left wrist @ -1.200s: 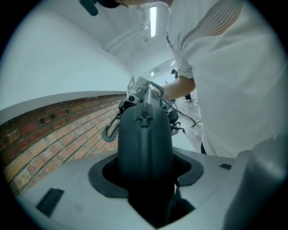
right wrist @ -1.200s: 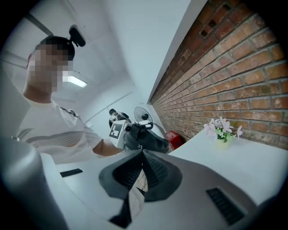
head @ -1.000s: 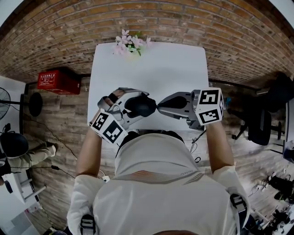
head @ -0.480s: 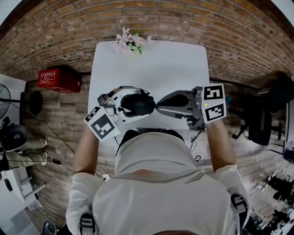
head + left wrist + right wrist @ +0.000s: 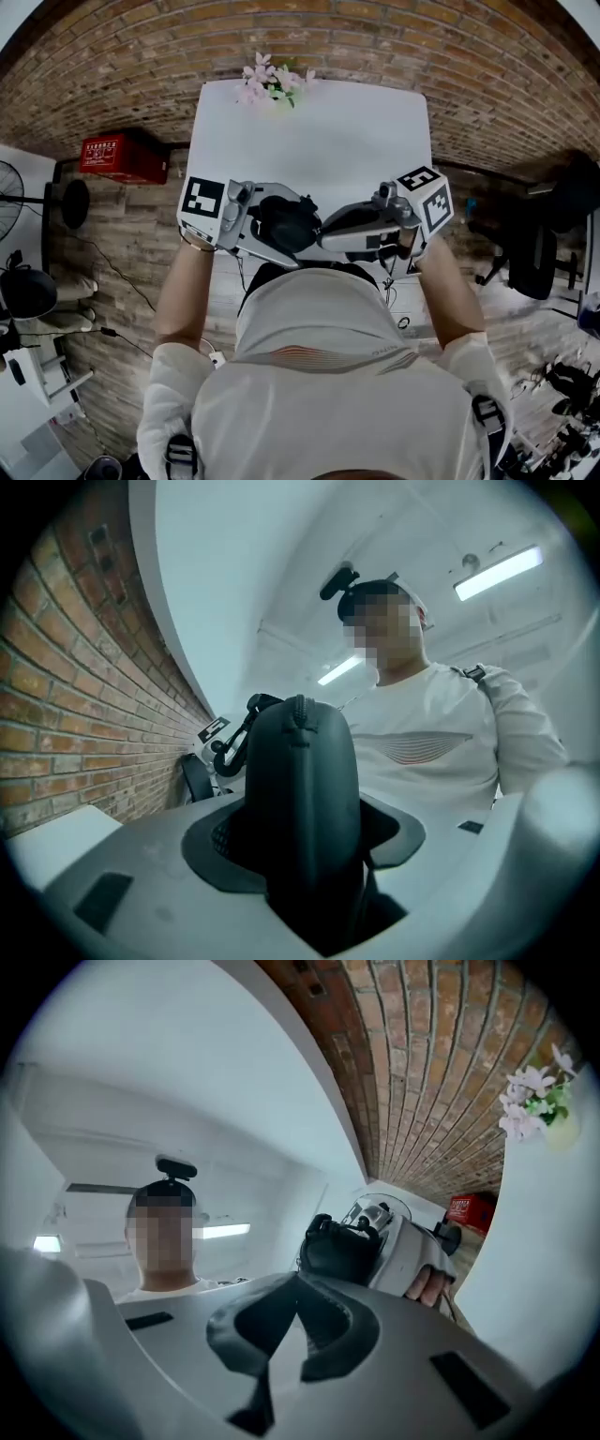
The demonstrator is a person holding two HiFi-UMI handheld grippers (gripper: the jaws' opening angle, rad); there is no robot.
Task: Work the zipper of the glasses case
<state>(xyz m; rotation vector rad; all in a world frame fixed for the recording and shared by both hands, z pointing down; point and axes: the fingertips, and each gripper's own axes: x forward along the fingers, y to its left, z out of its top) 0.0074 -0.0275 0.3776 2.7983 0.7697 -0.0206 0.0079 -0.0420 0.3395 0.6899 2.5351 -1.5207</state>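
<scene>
A black glasses case is held in the air over the near edge of the white table, close to the person's chest. My left gripper is shut on it, jaws wide around its body. In the left gripper view the case stands upright between the jaws with the zipper seam along its top. My right gripper comes in from the right, shut, with its tips meeting at the case's end. In the right gripper view the case sits just beyond the closed tips of the right gripper. The zipper pull itself is hidden.
Pink flowers stand at the table's far edge. A red box lies on the floor to the left and a dark chair is at the right. The person's torso is right behind the grippers.
Both grippers rose with the case and drew nearer to the person. The left gripper rolled, so its marker cube now faces up. The right cube also turned.
</scene>
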